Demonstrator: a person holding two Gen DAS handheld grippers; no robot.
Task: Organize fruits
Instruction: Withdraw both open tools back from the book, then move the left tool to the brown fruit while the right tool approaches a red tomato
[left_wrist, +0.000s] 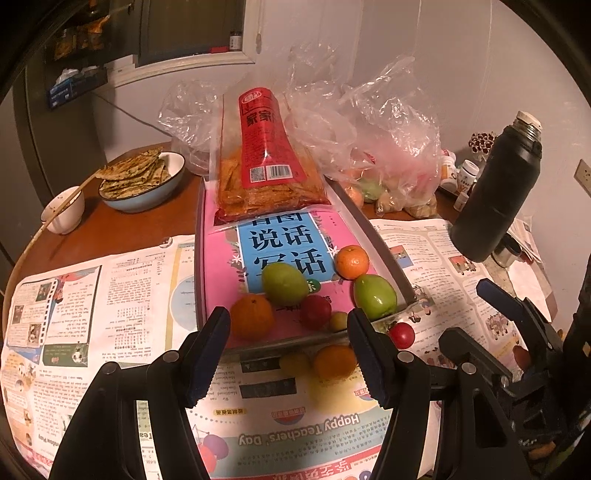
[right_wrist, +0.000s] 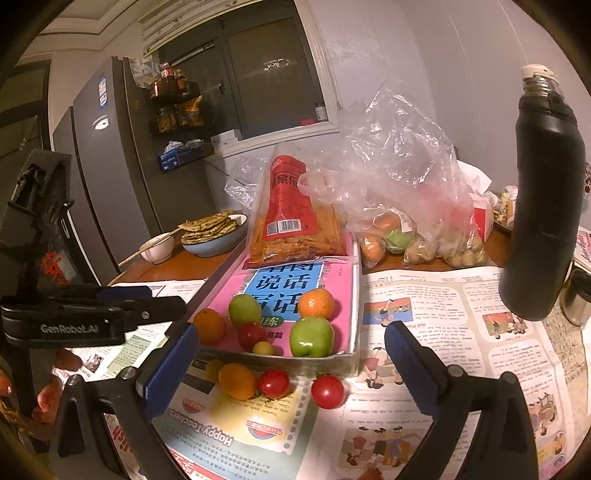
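A shallow tray (left_wrist: 388, 254) (right_wrist: 356, 295) lined with a pink book holds two oranges (left_wrist: 351, 261) (left_wrist: 252, 315), two green fruits (left_wrist: 284, 283) (left_wrist: 375, 296), a red fruit (left_wrist: 315, 311) and a small yellow one (left_wrist: 338, 320). On the newspaper in front of it lie an orange (right_wrist: 237, 380), two red fruits (right_wrist: 273, 383) (right_wrist: 327, 391) and a small yellow-green fruit (right_wrist: 213, 368). My left gripper (left_wrist: 290, 332) is open and empty just before the tray's front edge. My right gripper (right_wrist: 291, 349) is open and empty above the loose fruits.
A red snack bag (left_wrist: 264, 162) lies on the tray's far end. Clear plastic bags of fruit (right_wrist: 406, 229) sit behind right. A black flask (right_wrist: 541, 206) stands right. A bowl of flatbread (left_wrist: 142, 182) and a small white bowl (left_wrist: 62, 210) sit far left.
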